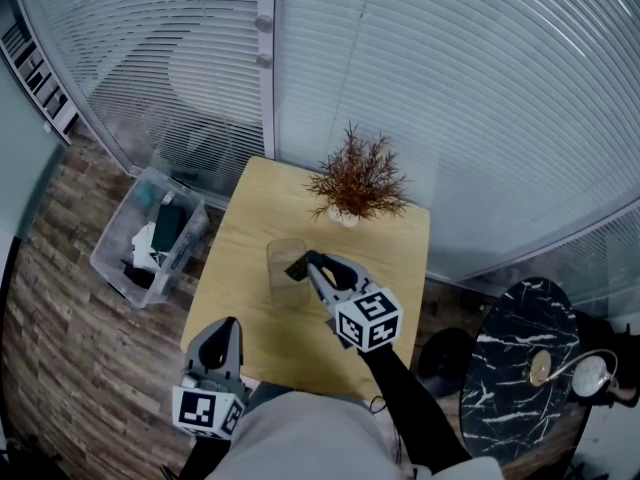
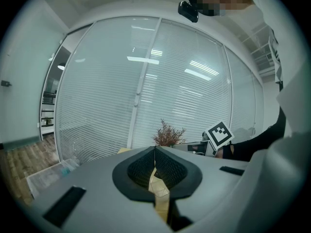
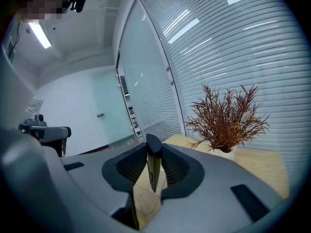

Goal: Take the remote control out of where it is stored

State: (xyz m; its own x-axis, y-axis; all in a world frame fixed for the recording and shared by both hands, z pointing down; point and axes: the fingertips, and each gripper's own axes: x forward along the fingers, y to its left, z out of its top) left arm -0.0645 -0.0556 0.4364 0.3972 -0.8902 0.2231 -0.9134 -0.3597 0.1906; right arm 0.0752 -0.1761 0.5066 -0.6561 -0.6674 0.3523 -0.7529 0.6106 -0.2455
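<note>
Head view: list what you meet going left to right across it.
Left to right: clear plastic bin → left gripper → potted plant → black marble table. The right gripper overlaps the plant, so it is left out.

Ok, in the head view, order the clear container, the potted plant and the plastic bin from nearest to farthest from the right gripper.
1. clear container: on the table, right at the tips of the right gripper, on their left.
2. potted plant: at the table's far edge, beyond the tips.
3. plastic bin: down on the floor, left of the table.
</note>
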